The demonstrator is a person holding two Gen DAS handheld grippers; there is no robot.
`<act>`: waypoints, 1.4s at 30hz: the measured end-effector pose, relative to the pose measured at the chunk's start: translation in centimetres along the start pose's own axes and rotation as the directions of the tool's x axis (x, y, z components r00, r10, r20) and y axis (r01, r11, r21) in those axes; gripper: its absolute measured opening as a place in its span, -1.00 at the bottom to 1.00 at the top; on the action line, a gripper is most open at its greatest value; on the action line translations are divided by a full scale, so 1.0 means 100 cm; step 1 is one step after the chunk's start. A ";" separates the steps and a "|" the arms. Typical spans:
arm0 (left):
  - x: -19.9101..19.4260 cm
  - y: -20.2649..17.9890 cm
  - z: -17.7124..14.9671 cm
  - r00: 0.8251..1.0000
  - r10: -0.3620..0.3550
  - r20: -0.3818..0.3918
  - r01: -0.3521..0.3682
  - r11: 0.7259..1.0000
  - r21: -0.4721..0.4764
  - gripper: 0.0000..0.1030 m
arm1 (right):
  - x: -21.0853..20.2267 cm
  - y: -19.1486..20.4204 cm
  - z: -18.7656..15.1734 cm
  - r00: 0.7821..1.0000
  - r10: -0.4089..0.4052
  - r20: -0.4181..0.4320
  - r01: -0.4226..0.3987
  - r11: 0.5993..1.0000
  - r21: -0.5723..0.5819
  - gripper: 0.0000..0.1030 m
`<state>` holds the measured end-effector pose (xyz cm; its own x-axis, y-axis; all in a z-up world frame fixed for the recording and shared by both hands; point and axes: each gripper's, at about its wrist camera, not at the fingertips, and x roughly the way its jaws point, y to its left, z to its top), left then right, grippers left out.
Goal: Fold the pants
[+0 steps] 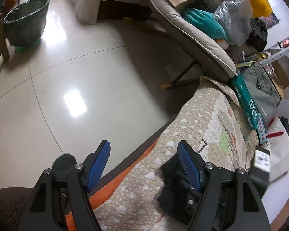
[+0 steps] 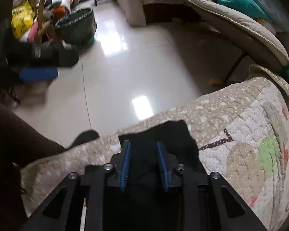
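Black fabric, the pants (image 2: 158,134), lies bunched on a beige quilted cover (image 2: 231,115) with white dots, at lower centre of the right wrist view. Right gripper (image 2: 144,161): blue-padded jaws stand partly apart, straddling the dark cloth, which fills the gap between them; whether the pads press on it cannot be told. In the left wrist view the pants (image 1: 171,188) appear at lower right, partly hidden behind the right-hand finger. Left gripper (image 1: 143,165): jaws wide apart with nothing clamped, one blue pad over the glossy tiled floor (image 1: 86,77), the other over the quilt edge. Green woven basket (image 1: 27,23) stands at upper left of that view; a padded grey chair (image 1: 192,36) piled with bags occupies the upper right
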<state>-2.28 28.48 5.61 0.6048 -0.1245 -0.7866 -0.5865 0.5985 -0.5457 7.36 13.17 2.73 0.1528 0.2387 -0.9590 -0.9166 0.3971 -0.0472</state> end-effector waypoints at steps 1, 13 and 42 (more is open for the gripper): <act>0.000 -0.001 -0.001 1.000 -0.002 -0.001 0.002 1.000 0.003 0.39 | 0.002 0.002 -0.001 1.000 -0.011 -0.007 0.011 1.000 -0.009 -0.39; 0.004 0.000 -0.001 1.000 0.002 -0.013 -0.002 1.000 -0.019 0.39 | -0.012 -0.024 0.026 0.997 -0.029 0.071 0.019 0.990 0.142 -0.92; 0.099 -0.037 -0.069 0.976 -0.071 -0.204 0.088 0.993 0.079 0.39 | 0.047 -0.054 0.033 0.994 0.074 -0.083 -0.059 0.984 0.169 -0.35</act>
<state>2.16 19.58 -2.17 0.5218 -0.3257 -0.7884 -0.4866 0.6455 -0.5887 14.28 15.06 -0.59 0.0536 0.1928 -0.9798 -0.8483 0.5264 0.0572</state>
